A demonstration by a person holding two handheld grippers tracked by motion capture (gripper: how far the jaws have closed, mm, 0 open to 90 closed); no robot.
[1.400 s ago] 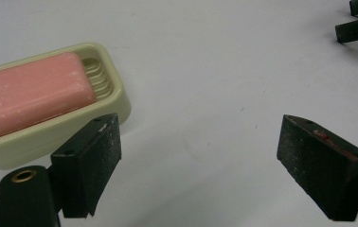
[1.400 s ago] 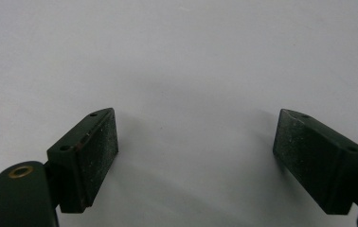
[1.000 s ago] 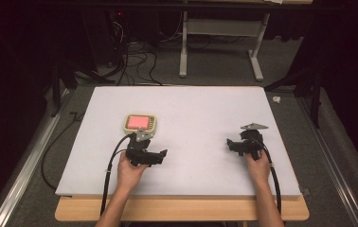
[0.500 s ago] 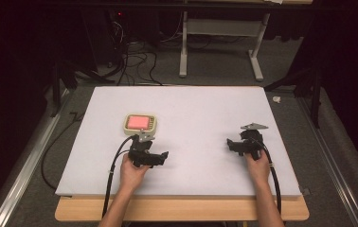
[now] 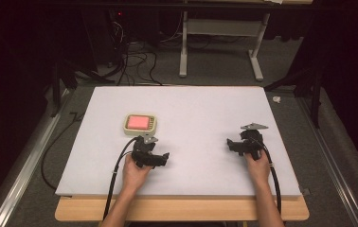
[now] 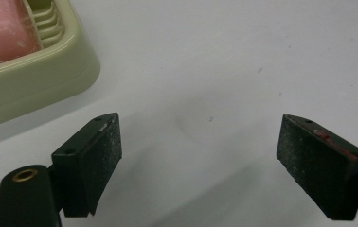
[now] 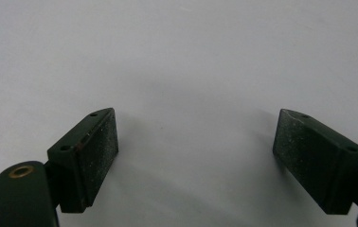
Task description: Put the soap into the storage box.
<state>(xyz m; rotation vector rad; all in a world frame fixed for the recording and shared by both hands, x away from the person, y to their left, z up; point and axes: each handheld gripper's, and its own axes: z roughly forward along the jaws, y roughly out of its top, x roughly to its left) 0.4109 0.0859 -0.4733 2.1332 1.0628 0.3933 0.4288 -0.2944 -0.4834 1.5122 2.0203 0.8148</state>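
White bench (image 5: 201, 109) under bright light, dark floor with cables (image 5: 134, 66) beyond. Left tongs (image 6: 200, 156) spread wide over bare board, gripping nothing, with the cream dish (image 5: 126, 124) and its pink bar (image 5: 138, 122) just ahead of them and a little to their left, not touching. Right tongs (image 7: 196, 156) likewise spread wide and empty, well apart from the dish, off to the right of the left tongs.

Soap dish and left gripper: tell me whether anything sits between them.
Nothing visible does. The left gripper sits just short of the cream soap dish holding a pink bar, its fingers spread wide with only bare white table between and ahead of them.
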